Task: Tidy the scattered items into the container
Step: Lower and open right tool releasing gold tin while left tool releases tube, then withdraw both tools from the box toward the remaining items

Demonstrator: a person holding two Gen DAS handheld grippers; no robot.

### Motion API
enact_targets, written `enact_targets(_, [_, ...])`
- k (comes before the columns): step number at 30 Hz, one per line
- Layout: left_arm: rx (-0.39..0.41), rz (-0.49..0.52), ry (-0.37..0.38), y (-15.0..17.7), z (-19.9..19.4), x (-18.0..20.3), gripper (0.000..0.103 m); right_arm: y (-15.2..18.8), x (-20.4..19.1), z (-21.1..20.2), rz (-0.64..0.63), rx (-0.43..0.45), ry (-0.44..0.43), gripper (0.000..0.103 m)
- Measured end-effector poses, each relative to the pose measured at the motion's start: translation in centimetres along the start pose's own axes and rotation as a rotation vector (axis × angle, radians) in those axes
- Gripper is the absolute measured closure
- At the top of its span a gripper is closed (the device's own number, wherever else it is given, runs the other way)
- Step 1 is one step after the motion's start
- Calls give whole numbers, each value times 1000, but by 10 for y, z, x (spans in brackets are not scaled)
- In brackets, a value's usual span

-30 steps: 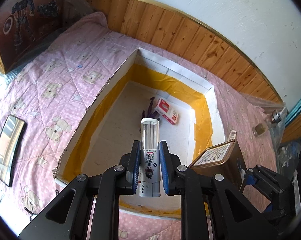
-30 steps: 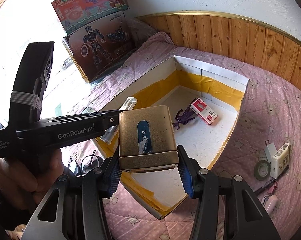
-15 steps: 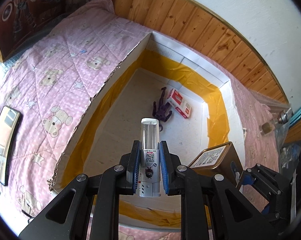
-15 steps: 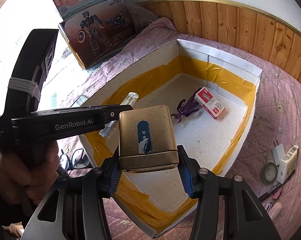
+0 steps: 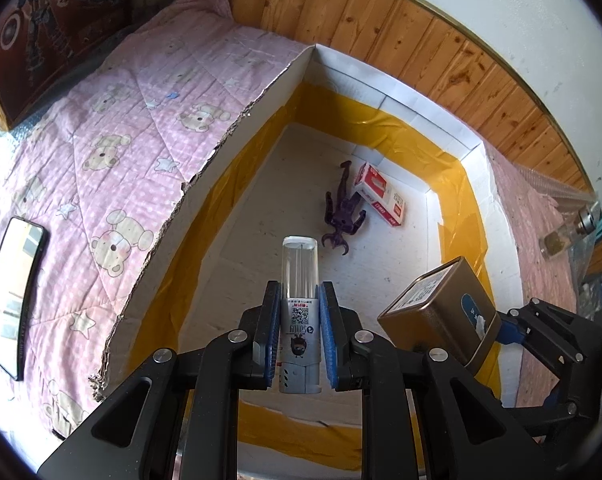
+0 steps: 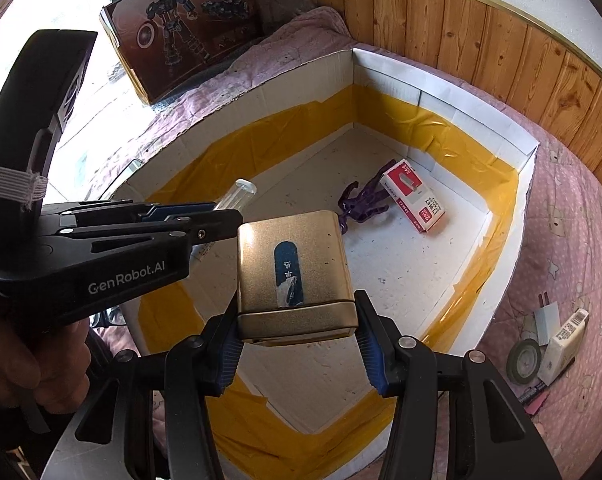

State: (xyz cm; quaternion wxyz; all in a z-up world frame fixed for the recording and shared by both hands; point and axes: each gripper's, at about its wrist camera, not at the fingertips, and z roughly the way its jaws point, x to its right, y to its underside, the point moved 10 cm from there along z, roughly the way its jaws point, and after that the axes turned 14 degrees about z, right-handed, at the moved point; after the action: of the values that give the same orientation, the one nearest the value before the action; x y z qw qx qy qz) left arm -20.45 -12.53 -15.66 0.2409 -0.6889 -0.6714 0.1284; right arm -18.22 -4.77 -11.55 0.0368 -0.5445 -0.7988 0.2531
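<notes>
We hold 2 items over the cardboard box [image 5: 237,128]: left gripper [image 5: 299,334] clamps the clear-capped tube [image 5: 299,280], right gripper [image 6: 299,344] grips the gold tin [image 6: 295,272]; we should lower both before releasing, clear of the staple box [image 6: 415,200]

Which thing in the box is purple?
The little purple toy figure, lying flat on the box floor with its limbs spread. Touching it is a small red and white carton, the only other thing lying there.

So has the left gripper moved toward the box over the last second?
Yes. The left gripper, shut on the clear tube, has come down over the box; the box floor looms larger.
</notes>
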Motion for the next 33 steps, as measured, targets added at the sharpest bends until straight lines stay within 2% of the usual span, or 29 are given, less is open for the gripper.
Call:
enact_targets(5, [0, -27, 3, 0, 1, -4, 83, -1, 3, 2, 2, -1, 24, 50])
enact_targets(12, [12, -44, 22, -1, 0, -4, 70, -1, 6, -2, 37, -2, 31, 50])
enact_targets(21, [18, -36, 31, -1, -2, -3, 69, 0, 4, -9, 39, 1, 31, 50])
enact_targets(33, [75, 25, -31, -6, -18, 1, 68, 4, 1, -28, 28, 21, 35, 50])
